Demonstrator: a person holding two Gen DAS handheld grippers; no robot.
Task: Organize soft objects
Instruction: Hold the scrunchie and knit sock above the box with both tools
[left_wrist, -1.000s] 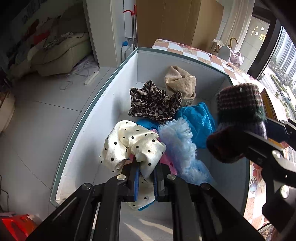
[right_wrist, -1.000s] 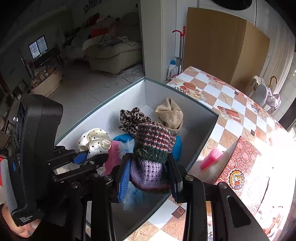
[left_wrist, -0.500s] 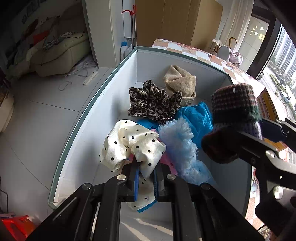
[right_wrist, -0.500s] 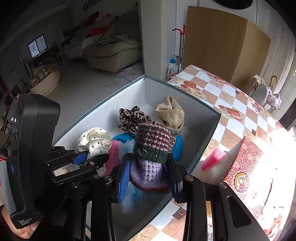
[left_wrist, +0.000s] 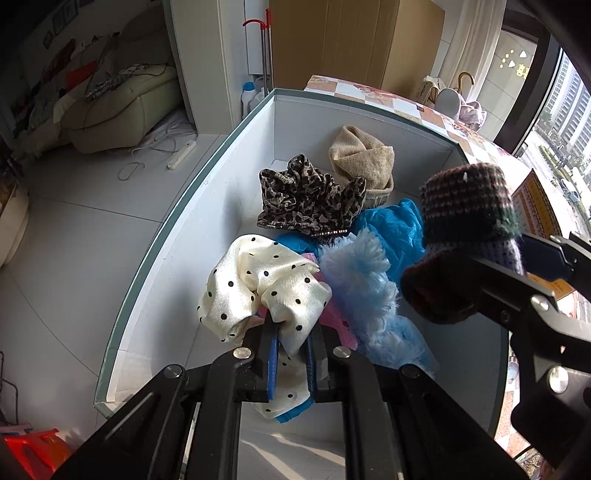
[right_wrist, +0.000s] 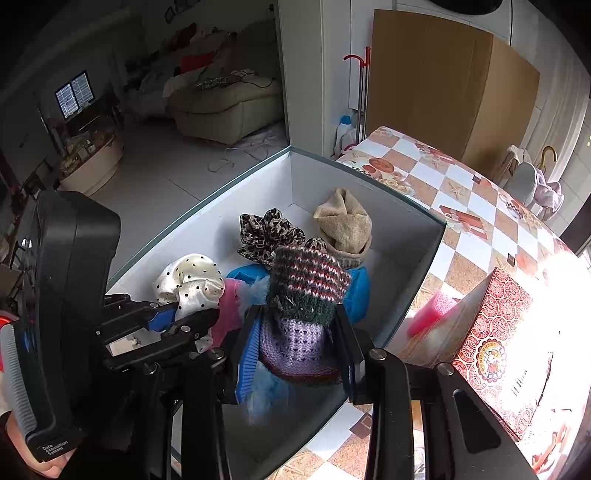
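While over the box (left_wrist: 207, 206), left hand-held gripper (left_wrist: 290, 338) pinching dotted scrunchie (left_wrist: 258, 284), right (right_wrist: 295, 345) apparently clamping knit hat (right_wrist: 303, 295).

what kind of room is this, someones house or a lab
Most likely a lived-in home, an open living and dining area. A cream sofa piled with clothes stands across the tiled floor, a table with a checked patterned cloth holds the white box of soft things, and a detergent bottle sits by the wall.

A cream sofa (right_wrist: 225, 110) stands beyond; a red patterned carton (right_wrist: 495, 347) sits on the checkered tabletop (right_wrist: 461, 192).
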